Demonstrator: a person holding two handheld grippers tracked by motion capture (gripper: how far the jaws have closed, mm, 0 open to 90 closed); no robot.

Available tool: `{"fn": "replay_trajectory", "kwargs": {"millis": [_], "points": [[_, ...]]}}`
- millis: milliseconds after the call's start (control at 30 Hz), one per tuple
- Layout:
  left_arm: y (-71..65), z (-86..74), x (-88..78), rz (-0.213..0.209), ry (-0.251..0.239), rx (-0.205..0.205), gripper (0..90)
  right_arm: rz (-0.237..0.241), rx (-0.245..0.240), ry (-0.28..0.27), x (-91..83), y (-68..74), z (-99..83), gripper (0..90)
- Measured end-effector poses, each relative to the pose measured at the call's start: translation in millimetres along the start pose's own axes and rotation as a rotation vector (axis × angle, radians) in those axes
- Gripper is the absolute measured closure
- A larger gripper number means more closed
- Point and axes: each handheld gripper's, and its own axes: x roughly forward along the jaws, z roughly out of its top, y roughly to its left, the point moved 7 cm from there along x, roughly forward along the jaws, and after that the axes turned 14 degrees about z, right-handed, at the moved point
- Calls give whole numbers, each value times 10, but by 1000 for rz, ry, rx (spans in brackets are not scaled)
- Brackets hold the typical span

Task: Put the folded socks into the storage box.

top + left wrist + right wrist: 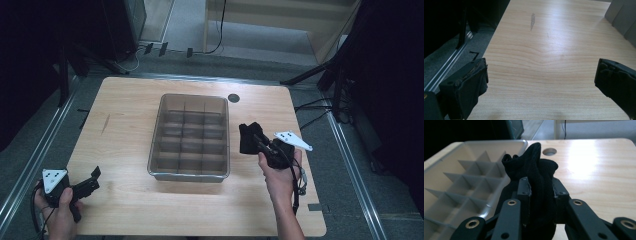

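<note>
A black knitted sock point(248, 138) is bunched up just right of the grey divided bin point(159, 129), held off the wood. My right gripper point(260, 143) is shut on it; in the right gripper view the sock point(536, 170) stands squeezed between the jaws of the right gripper point(541, 186), with the bin point(454, 150) to its left. My left gripper point(94, 179) rests low at the table's front left corner, open, with bare wood between the jaws of the left gripper point(541, 75). The bin's compartments that show hold nothing.
The wooden table point(125, 110) has a round cable hole point(233, 98) behind the bin and a dark scuff point(532, 20) on its left side. Metal floor rails point(30, 160) run along both sides. Black stand legs point(320, 75) sit at the far right.
</note>
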Motion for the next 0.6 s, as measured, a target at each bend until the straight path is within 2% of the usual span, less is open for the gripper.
{"fn": "replay_trajectory", "kwargs": {"millis": [33,300,333,600], "points": [[0,0,0,0,0,0,0,9,-3,-4,19,56,55,738],[-1,0,2,1,0,-1,0,42,-25,-12,98,231,180,738],[-2,1,3,1,0,-2,0,53,-31,-12,131,292,202,738],[-1,0,2,1,0,0,0,87,-49,-3,265,465,203,737]]}}
